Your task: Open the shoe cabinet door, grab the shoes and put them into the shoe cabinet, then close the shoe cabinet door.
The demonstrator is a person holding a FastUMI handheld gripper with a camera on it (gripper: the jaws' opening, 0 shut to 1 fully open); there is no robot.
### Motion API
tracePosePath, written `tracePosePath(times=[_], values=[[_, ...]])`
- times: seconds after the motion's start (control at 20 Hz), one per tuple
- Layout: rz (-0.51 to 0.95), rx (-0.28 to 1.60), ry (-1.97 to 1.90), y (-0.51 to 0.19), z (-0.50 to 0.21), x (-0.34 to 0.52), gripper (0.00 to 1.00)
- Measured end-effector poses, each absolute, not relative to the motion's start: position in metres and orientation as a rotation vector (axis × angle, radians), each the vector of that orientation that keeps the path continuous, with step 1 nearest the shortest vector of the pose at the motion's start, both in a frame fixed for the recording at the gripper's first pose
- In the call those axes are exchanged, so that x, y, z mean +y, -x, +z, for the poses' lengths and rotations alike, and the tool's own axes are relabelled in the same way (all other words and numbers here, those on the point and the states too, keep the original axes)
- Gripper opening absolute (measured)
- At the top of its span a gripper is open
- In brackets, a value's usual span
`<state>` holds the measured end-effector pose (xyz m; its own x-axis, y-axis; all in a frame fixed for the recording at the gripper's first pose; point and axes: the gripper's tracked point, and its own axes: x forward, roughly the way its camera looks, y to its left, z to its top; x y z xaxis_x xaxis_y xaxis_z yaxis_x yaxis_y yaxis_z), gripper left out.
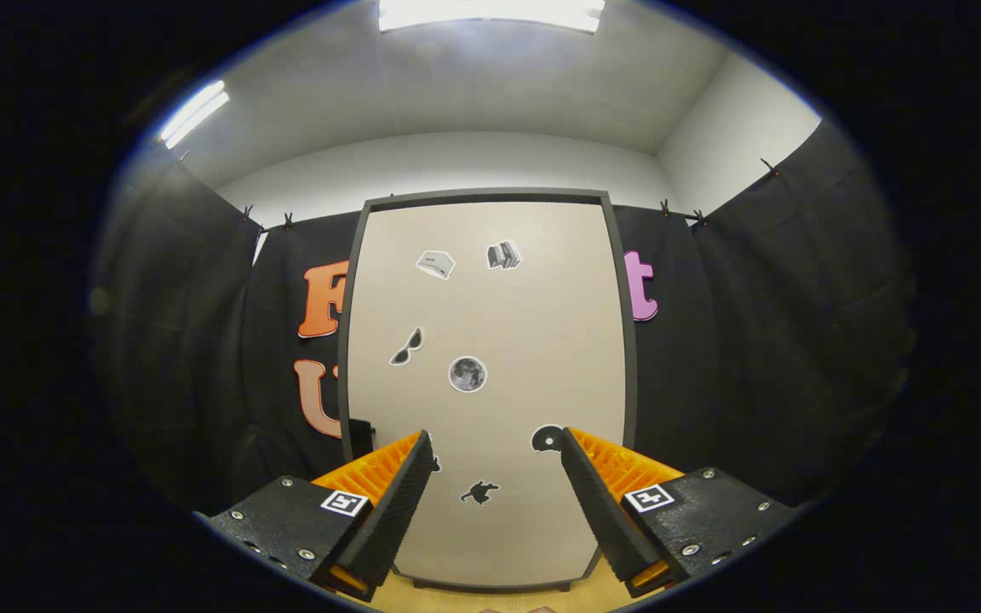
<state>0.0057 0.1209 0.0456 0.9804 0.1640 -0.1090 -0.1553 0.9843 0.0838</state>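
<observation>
- Black cloth walls (729, 340) hang around the booth under a pale ceiling with bright strip lights (490, 13).
- Against the back cloth stands the tall beige shoe cabinet with a dark grey frame (490, 298); its flat door (542, 340) lies flush in the frame, closed.
- Small stickers dot the door, among them a pair of dark sunglasses (406, 347), a round grey moon (467, 375) and a black animal silhouette (479, 492).
- A strip of light wooden floor (422, 596) shows below the cabinet's foot.
- The hand-held two-finger gripper (495, 447) points straight at the door, its fingers spread wide with nothing between them; the lower door panel and the animal sticker show through the gap.
- Whether the fingertips touch the door cannot be told.
</observation>
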Motion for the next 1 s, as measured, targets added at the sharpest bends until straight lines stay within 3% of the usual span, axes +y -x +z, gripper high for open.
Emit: tracePosePath(times=[0.55, 1.0], values=[[0.256, 0.209, -0.074, -0.026, 0.002, 0.205, 0.94], [0.301, 0.436, -0.149, -0.045, -0.071, 0.272, 0.89]])
